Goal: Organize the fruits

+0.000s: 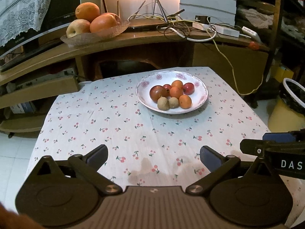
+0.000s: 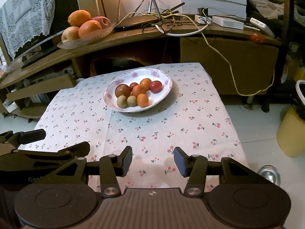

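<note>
Your fruits (image 1: 172,95) sit heaped in the flowered plate (image 1: 202,99) at the counter's (image 1: 106,126) far middle. Both grippers hang back near the front edge, empty: left gripper (image 1: 153,157) fingers wide, right gripper (image 2: 153,161) narrower, likely poised to reach. Only the right view shows a metal bowl (image 2: 269,174) beside the counter.

The left claw (image 1: 153,157) is spread wide and holds nothing. The right claw (image 2: 152,161) sits just beside it, parted less and also holding nothing.

The right claw (image 1: 270,143) reads "DAS", seemingly cut off.
</note>
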{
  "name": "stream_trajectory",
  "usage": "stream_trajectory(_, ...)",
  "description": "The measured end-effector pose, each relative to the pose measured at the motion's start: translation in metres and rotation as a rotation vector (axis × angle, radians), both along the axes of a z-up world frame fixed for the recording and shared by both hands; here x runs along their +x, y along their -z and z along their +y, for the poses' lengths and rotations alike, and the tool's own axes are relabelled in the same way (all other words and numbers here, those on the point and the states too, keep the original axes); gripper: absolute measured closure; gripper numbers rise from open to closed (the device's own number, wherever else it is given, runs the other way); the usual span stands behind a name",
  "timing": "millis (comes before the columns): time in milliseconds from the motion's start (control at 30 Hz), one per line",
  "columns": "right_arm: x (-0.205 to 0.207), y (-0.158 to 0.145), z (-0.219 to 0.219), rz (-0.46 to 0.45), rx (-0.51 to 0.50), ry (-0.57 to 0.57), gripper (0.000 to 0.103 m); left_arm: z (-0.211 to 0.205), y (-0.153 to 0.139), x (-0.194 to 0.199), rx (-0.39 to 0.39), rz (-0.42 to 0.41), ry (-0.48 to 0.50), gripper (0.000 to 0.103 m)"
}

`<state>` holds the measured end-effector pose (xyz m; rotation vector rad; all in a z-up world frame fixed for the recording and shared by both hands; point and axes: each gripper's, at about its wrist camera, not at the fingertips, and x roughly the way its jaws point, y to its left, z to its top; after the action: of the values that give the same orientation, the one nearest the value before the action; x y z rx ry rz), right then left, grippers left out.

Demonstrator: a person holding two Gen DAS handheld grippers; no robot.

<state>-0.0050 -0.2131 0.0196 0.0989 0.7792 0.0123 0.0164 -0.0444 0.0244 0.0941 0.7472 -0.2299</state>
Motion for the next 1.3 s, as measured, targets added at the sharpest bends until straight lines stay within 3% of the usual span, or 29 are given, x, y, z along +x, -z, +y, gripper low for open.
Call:
stream_trajectory(667, -0.034, 0.002, 0.011, 0.001, -0.021, -0.009, 0.052, 0.006, 0.003, -0.036, 0.017, 0.009, -0.001, 0.0)
stream_trajectory(1300, -0.044, 0.009, 0.012, 0.021, -0.032, -0.012, 0.052, 0.003, 0.01, -0.045, 0.046, 0.027, 0.004, 0.0)
